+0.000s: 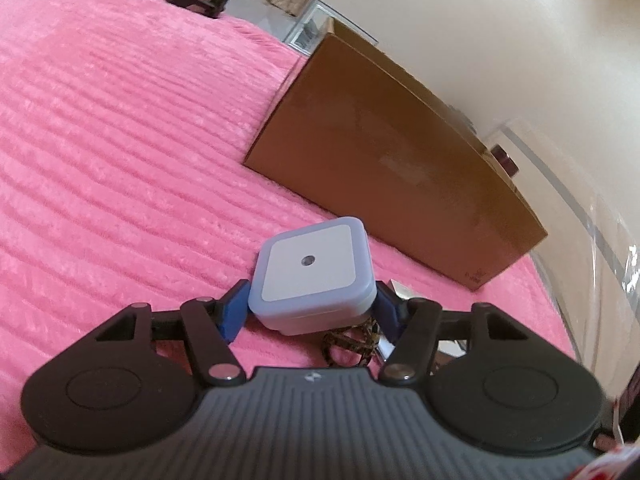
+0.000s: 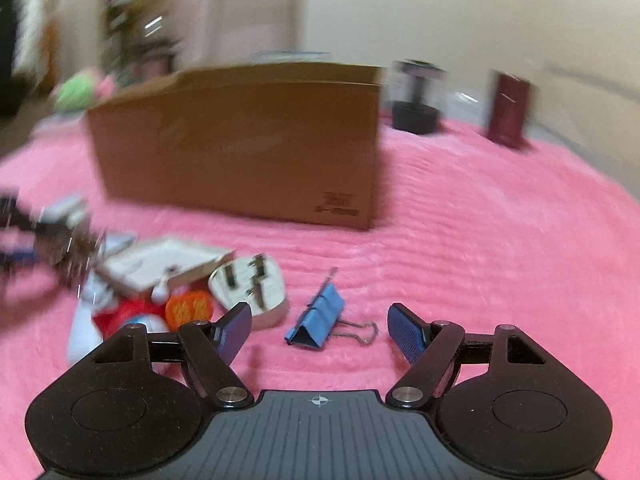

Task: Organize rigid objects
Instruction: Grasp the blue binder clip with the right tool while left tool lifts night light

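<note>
pink ribbed blanket point(image 1: 120, 140), cream wall point(image 2: 460, 12)

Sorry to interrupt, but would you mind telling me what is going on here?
A person with two handheld grippers is sorting small items on a pink blanket beside a cardboard box. The left gripper is clamped on a square blue-and-white night light. The right gripper hangs open over a blue binder clip, near a white plug.

Binder clip point(image 2: 316, 316) before cardboard box point(image 2: 240, 140)

Pale blue night light point(image 1: 312, 276), ribbed pink blanket point(image 1: 120, 140), brown box point(image 1: 384, 160).
</note>
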The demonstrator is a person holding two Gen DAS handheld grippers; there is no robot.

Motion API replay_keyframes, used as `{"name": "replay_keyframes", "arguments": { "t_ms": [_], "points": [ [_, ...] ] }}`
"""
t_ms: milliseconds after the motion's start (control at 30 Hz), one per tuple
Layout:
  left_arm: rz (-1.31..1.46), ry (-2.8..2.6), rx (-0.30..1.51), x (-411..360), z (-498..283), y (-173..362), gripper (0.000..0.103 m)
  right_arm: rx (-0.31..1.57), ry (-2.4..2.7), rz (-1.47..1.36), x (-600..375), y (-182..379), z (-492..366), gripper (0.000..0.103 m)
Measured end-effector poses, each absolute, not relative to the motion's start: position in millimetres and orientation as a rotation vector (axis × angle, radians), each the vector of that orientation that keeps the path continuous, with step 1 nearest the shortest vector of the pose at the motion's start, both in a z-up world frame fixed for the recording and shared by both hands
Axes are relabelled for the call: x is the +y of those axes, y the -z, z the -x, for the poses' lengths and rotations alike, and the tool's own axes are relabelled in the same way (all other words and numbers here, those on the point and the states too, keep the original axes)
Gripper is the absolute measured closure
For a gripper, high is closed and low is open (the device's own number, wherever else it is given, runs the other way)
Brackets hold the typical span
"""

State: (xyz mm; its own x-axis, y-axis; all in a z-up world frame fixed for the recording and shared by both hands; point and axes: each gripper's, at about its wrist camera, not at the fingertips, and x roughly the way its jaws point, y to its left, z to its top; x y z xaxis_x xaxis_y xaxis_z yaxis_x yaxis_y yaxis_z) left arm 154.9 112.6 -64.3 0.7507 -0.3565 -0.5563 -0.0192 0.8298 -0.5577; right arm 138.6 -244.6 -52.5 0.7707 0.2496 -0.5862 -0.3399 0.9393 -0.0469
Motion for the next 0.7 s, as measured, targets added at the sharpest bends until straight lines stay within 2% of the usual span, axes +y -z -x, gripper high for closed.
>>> {"name": "replay_keyframes", "arguments": {
  "t_ms": [300, 467, 700],
  "points": [
    [0.425, 0.210, 0.688, 113, -150, 55, 0.043, 0.613, -0.594, 0.399, -260, 58, -158, 0.031],
    [0.378, 0.201, 0.670, 110, -145, 45, 0.043, 0.645, -0.755, 0.491, -263, 61, -176, 0.042],
    [0.357, 0.200, 0.660, 108, -141, 38, 0.043, 0.709, -0.902, 0.536, -270, 60, -201, 0.053]
  ]
}}
